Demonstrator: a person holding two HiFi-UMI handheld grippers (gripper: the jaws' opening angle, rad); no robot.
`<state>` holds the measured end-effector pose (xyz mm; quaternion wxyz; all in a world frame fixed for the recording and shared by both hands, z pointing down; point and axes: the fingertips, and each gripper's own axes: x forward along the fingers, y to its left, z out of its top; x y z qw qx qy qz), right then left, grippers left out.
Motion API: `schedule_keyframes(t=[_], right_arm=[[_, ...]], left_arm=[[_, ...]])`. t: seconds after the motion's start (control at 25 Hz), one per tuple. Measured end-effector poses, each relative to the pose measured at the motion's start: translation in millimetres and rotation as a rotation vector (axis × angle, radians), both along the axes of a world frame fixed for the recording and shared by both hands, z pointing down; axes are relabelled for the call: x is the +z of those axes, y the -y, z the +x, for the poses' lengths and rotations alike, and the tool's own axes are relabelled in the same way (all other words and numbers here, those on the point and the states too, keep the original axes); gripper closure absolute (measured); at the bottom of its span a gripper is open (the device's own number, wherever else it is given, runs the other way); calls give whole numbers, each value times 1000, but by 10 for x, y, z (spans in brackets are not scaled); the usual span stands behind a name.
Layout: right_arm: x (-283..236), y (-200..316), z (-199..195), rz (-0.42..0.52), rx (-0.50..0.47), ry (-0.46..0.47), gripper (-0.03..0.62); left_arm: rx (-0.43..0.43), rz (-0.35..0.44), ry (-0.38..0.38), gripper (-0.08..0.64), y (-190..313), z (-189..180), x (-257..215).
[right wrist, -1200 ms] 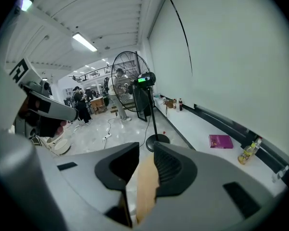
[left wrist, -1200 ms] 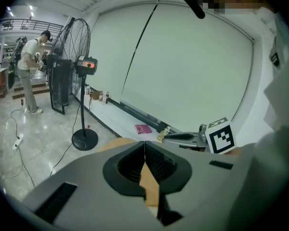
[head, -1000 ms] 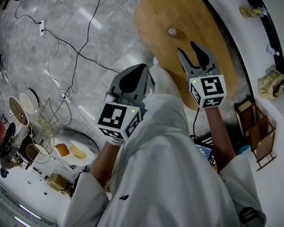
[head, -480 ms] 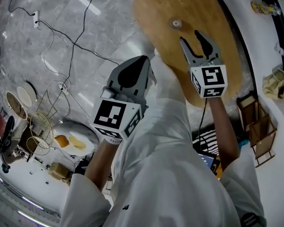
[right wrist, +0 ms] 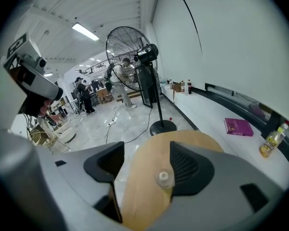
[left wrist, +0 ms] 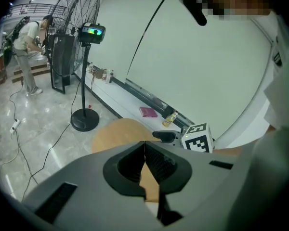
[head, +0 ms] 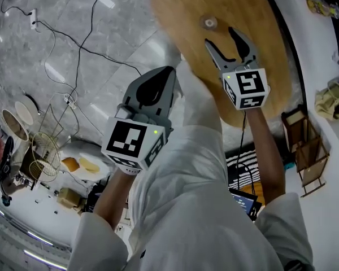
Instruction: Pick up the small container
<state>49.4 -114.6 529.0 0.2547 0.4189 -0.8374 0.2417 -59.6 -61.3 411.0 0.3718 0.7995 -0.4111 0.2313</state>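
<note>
Currently right claw [head: 219, 36] is open, its jaws just having been opening, gripping nothing. Small container [head: 208, 22] stands upright just beyond the tips on the round wooden tabletop [head: 271, 55]. Left claw [head: 167, 72] is closed and empty, left of the tabletop.

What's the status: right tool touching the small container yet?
Apart. Head view shows bare wooden table between the right tool tips and the small container. Its jaws have just been opening; nothing is gripped between them.
</note>
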Motion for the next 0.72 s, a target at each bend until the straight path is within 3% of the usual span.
schedule_keyframes(t=[0.44, 0.72], right_arm=[[699, 18, 56, -41, -17, -64, 245], [1074, 114, 81, -75, 25, -71, 216]], left_arm=[[-24, -48, 1, 540, 44, 28, 452], [-10, -82, 24, 540, 43, 70, 727]])
